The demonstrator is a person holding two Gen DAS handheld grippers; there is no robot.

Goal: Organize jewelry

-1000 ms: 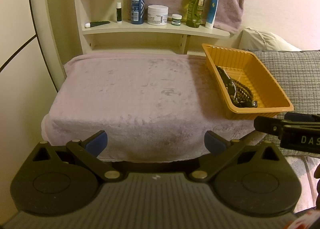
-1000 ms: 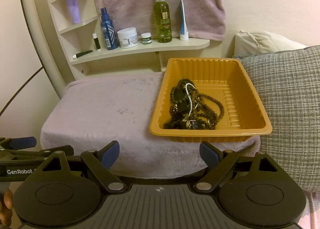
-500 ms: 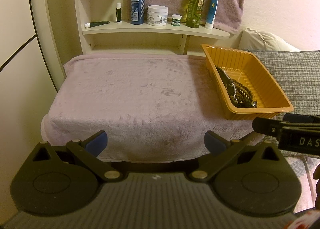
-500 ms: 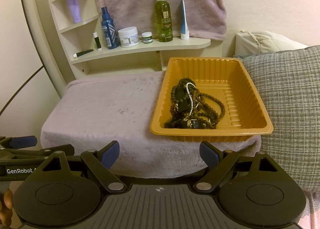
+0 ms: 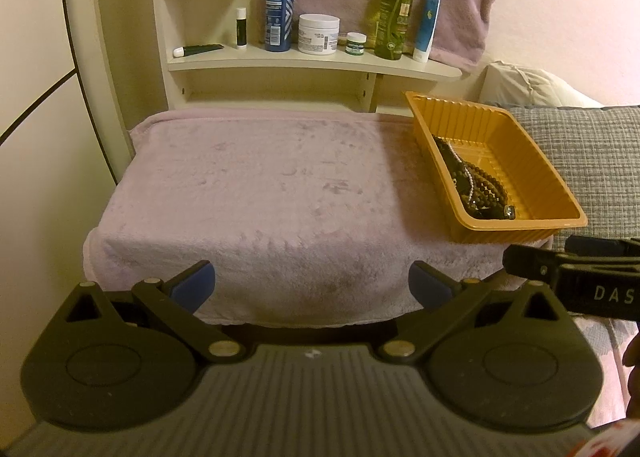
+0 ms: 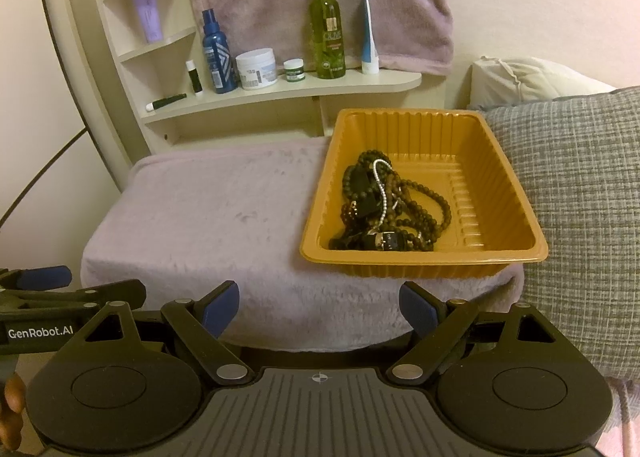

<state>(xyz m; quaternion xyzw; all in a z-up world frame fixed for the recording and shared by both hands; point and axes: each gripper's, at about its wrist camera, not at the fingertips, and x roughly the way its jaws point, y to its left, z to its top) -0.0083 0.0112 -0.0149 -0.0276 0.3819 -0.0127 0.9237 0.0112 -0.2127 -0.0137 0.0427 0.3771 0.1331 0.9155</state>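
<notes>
Surface: counter draped in a pale lilac plush towel (image 5: 256, 185); cream wall behind, another lilac towel hanging above a curved shelf (image 6: 280, 93). Grey checked pillow (image 6: 576, 193) touches the counter's right side.

Counts: one orange tray (image 6: 516, 201); on the main shelf, two spray bottles, two jars, two tubes, one small stick.

Tray sits at the counter's right edge, long axis running front to back. Inside, toward its left half, one tangled heap of jewelry (image 6: 384, 205): dark bead strands plus a pale bead strand; individual pieces cannot be counted.

Left tongs (image 5: 312, 283) spread wide, holding nothing. Right tongs (image 6: 320, 307) likewise spread wide, holding nothing, near the tray's front rim.
</notes>
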